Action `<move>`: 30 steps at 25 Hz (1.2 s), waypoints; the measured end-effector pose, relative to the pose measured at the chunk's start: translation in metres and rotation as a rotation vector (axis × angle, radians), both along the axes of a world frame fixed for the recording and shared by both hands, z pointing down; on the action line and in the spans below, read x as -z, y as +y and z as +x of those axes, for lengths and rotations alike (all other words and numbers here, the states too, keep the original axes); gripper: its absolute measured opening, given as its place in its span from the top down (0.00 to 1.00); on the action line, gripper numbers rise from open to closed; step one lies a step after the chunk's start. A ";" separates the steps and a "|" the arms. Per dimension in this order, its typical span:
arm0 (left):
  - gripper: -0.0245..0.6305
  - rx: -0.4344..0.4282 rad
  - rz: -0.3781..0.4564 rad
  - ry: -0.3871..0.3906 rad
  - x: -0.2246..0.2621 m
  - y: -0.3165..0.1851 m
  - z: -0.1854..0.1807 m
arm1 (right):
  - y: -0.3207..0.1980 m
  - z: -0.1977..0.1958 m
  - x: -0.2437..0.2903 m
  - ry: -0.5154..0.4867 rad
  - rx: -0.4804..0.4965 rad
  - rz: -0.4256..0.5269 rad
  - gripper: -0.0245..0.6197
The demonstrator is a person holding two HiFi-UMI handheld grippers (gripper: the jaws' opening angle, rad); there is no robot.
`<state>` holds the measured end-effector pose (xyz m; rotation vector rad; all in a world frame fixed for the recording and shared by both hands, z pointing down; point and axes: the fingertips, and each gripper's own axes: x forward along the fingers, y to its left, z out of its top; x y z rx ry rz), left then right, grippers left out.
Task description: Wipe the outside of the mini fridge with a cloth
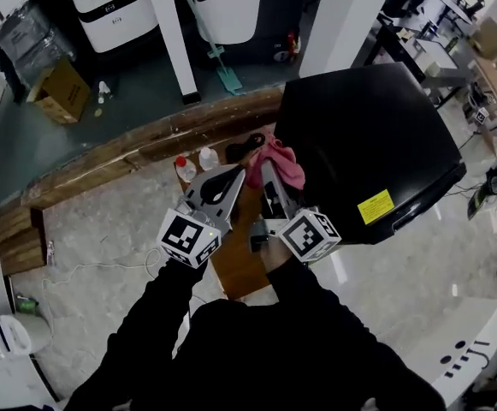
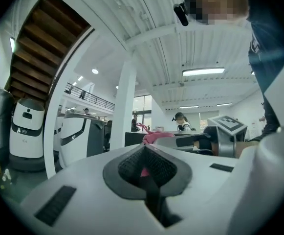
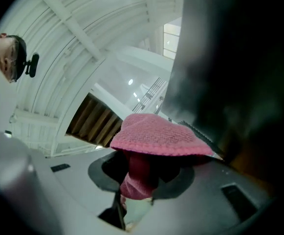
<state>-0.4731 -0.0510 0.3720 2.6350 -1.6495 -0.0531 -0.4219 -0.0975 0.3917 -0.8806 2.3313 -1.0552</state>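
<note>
The black mini fridge [image 1: 368,144] stands to the right in the head view, its top facing me, a yellow label [image 1: 375,206] near its lower edge. My right gripper [image 1: 269,171] is shut on a pink cloth [image 1: 278,163], which is bunched against the fridge's left side. In the right gripper view the pink cloth [image 3: 159,138] folds over the jaws, beside the dark fridge wall [image 3: 239,58]. My left gripper [image 1: 235,176] hangs just left of the right one, shut with nothing in it; in its own view its jaws [image 2: 145,166] are closed.
A wooden stand [image 1: 239,255] lies under the grippers. Two small bottles [image 1: 195,163] stand on the floor beside it. A long wooden beam [image 1: 137,148] runs behind. White service robots [image 1: 111,7] and a cardboard box [image 1: 60,92] stand at the back. White furniture [image 1: 466,349] is lower right.
</note>
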 end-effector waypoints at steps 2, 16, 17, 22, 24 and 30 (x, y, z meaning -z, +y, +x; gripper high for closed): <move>0.96 -0.033 -0.007 -0.005 -0.004 -0.014 -0.004 | -0.015 0.001 -0.005 -0.037 -0.054 -0.036 0.77; 0.96 -0.133 -0.062 -0.010 -0.027 -0.057 -0.007 | -0.081 0.028 -0.052 -0.293 -0.272 -0.311 0.77; 0.96 -0.138 -0.067 -0.011 -0.030 -0.058 -0.005 | -0.084 0.030 -0.055 -0.325 -0.278 -0.320 0.77; 0.96 -0.153 -0.083 -0.018 -0.043 -0.065 -0.003 | -0.089 0.035 -0.073 -0.388 -0.300 -0.386 0.77; 0.96 -0.152 -0.092 -0.017 -0.049 -0.068 -0.004 | -0.089 0.035 -0.082 -0.392 -0.301 -0.396 0.77; 0.96 -0.160 -0.149 -0.017 -0.080 -0.075 0.004 | -0.086 0.037 -0.119 -0.383 -0.315 -0.461 0.77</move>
